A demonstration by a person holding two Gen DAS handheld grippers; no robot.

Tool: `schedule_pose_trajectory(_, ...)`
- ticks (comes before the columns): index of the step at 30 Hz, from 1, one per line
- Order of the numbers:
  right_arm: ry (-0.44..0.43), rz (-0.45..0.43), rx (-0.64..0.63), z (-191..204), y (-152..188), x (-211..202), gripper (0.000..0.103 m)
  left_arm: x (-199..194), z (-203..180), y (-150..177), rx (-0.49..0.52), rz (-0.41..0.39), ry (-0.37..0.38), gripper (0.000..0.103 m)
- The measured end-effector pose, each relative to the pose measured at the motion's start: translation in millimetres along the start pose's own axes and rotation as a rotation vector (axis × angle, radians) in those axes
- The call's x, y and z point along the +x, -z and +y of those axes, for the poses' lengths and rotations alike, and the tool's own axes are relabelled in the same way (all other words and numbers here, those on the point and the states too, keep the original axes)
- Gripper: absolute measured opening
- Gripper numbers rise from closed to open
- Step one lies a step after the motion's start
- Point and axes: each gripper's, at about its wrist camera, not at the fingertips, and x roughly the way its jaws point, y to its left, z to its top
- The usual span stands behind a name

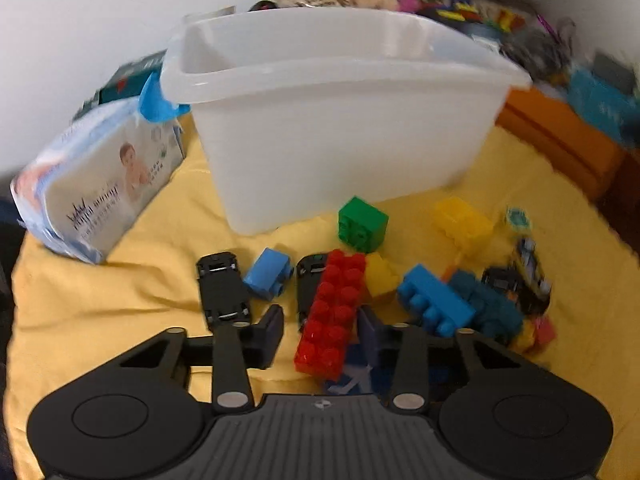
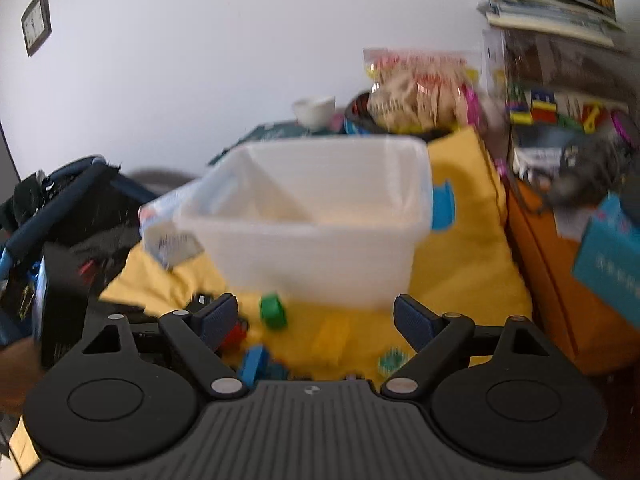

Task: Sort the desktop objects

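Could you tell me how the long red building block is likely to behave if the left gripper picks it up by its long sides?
The red block looks like rigid moulded plastic, so it probably won't flex. Likely light for its size. Its glossy sides may slip, and being long, it could pivot if gripped near one end. The left gripper already straddles it.

Wall: plain white (image 2: 200,60), evenly lit, fills the far side.
Wall clock: small dark-framed clock (image 2: 36,24), far left, high on the wall.
Table cover: yellow cloth (image 1: 120,300), creased, spread over the work surface.
Right side: orange furniture (image 2: 552,264) beside the cloth; cluttered shelf (image 2: 560,80) above it, blurred.
Left side: dark bag (image 2: 72,208), near the cloth edge.
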Motion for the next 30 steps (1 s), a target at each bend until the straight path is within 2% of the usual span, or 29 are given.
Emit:
schedule_pose_trajectory(5, 0.01, 0.001, 0.032, -6, 5, -2, 0.088, 8, -15, 2, 0.07, 0.029, 0.003, 0.04)
schedule_pose_trajectory(7, 0.012, -0.004, 0.035, -7, 4, -2, 0.088, 9, -14, 1, 0.062, 0.031, 0.001, 0.033)
schedule_pose_trajectory(13, 0.0, -0.018, 0.038, -8, 2, -1, 0.087, -37, -1, -17, 0.001, -0.082, 0.04, 0.027)
schedule_pose_trajectory(16, -0.008, -0.023, 0.044, -9, -3, 5, 0.087, -71, 10, -36, -0.038, -0.166, 0.058, 0.027)
schedule_pose_trajectory(23, -0.033, -0.035, 0.043, -2, -7, 9, 0.087, -98, 16, -68, -0.067, -0.263, 0.077, 0.027)
schedule_pose_trajectory(27, -0.033, -0.008, 0.046, -2, -2, 12, 0.087, -88, 21, -104, -0.089, -0.286, 0.059, 0.027)
schedule_pose_trajectory(28, -0.031, -0.004, 0.051, -3, -1, 12, 0.087, -83, 21, -114, -0.093, -0.289, 0.051, 0.028)
schedule_pose_trajectory(30, -0.028, 0.0, 0.052, -3, 0, 11, 0.087, -67, 20, -128, -0.105, -0.248, 0.01, 0.043)
